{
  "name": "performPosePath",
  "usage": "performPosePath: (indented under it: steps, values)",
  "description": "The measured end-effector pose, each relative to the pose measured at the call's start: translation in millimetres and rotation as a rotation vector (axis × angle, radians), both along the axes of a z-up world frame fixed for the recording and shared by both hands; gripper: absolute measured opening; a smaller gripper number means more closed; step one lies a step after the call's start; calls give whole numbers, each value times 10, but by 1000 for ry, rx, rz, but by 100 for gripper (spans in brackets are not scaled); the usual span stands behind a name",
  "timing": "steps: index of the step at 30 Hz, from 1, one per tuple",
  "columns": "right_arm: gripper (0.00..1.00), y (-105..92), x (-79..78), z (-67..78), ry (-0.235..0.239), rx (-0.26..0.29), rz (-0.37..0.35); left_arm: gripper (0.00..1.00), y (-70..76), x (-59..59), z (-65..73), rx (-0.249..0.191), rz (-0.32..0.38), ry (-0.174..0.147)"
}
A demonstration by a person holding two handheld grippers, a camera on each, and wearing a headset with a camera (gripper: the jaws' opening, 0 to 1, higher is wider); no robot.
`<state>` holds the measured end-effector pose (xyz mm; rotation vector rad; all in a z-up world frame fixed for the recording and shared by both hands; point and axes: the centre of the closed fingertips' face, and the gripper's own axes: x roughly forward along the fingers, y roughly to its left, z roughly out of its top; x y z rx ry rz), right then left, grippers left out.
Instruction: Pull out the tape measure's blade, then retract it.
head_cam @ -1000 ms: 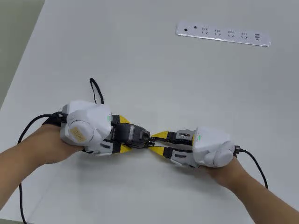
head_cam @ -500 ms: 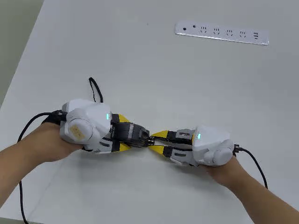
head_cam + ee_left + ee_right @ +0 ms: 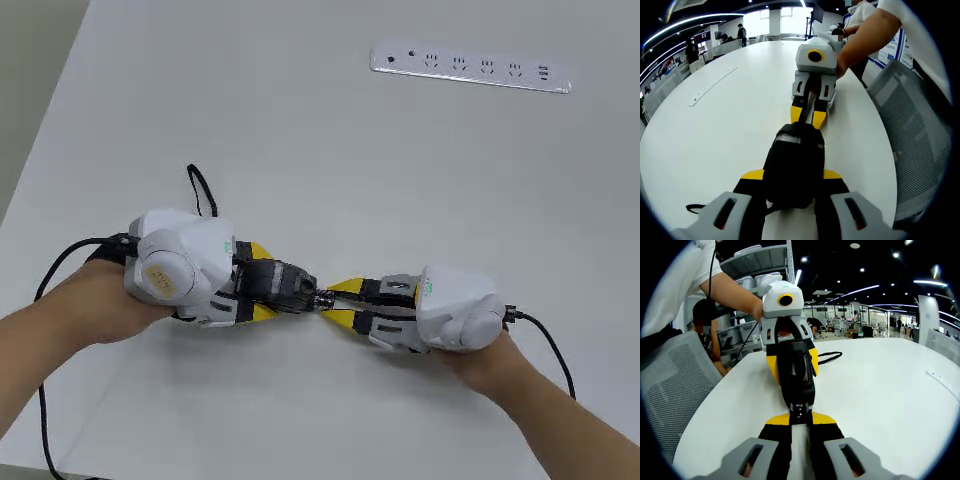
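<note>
A black tape measure case (image 3: 277, 284) lies low over the white table, clamped between the yellow jaws of my left gripper (image 3: 262, 288). In the left gripper view the case (image 3: 792, 165) sits between the yellow tips. My right gripper (image 3: 334, 304) faces it head on, its yellow tips shut on the blade's end hook (image 3: 799, 410) right at the case mouth (image 3: 322, 297). In the right gripper view the case (image 3: 797, 371) stands straight ahead, with the left gripper (image 3: 790, 365) behind it. Almost no blade shows between case and hook.
A white power strip (image 3: 470, 70) lies at the far right of the table (image 3: 330, 150). A black cable (image 3: 203, 190) loops behind the left gripper. In the gripper views, mesh chairs (image 3: 915, 125) stand beside the table and an office hall lies beyond.
Both grippers and the case have stayed almost in place; the head camera has drifted a little. The right gripper has edged slightly to the right.
</note>
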<state>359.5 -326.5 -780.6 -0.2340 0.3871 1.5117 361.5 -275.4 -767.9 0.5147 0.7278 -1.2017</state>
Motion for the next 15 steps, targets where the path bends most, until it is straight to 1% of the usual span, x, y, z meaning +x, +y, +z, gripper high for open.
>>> performPosePath:
  steps: [15]
  values:
    - [10, -138, -4, -4, 10, 0, -11, 32, -9, 2, 3, 2, -6, -4]
